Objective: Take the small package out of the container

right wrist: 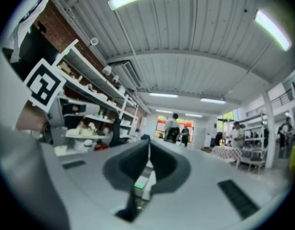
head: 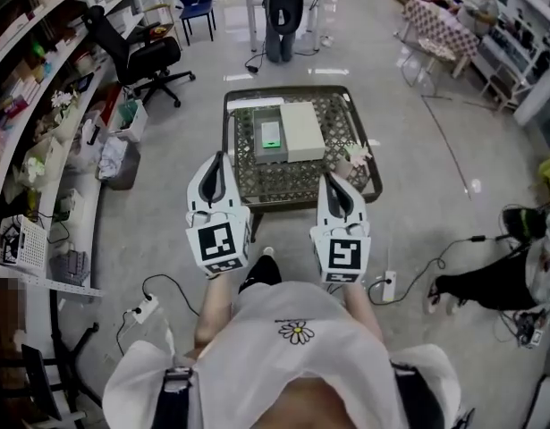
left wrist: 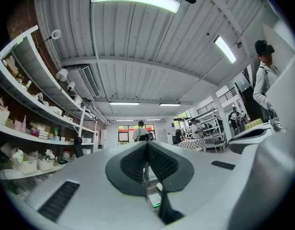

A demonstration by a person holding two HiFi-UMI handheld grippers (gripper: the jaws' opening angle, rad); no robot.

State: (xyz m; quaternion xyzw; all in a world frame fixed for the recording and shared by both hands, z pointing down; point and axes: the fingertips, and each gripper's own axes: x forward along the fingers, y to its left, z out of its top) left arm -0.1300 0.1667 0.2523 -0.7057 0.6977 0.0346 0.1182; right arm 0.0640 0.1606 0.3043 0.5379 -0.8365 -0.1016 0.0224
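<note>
A dark wire basket [head: 235,164] stands on the floor ahead of me. Inside lie a grey box with a green label [head: 271,138], a white box [head: 302,130] and, at the right side, a small pale patterned package [head: 354,156]. My left gripper [head: 219,159] hovers over the basket's near left corner, jaws together and empty. Over the near right edge my right gripper [head: 332,180] is also shut and empty. In the left gripper view the jaws meet at the tip [left wrist: 147,145], with the green label [left wrist: 155,200] below them. The right gripper view shows the same closed tip [right wrist: 148,151].
Shelving [head: 42,105] runs along the left, with a black office chair [head: 136,56] and a blue chair [head: 196,3] beyond. A person [head: 283,12] stands behind the basket. Cables and a power strip [head: 388,284] lie on the floor; someone's legs [head: 489,284] are at the right.
</note>
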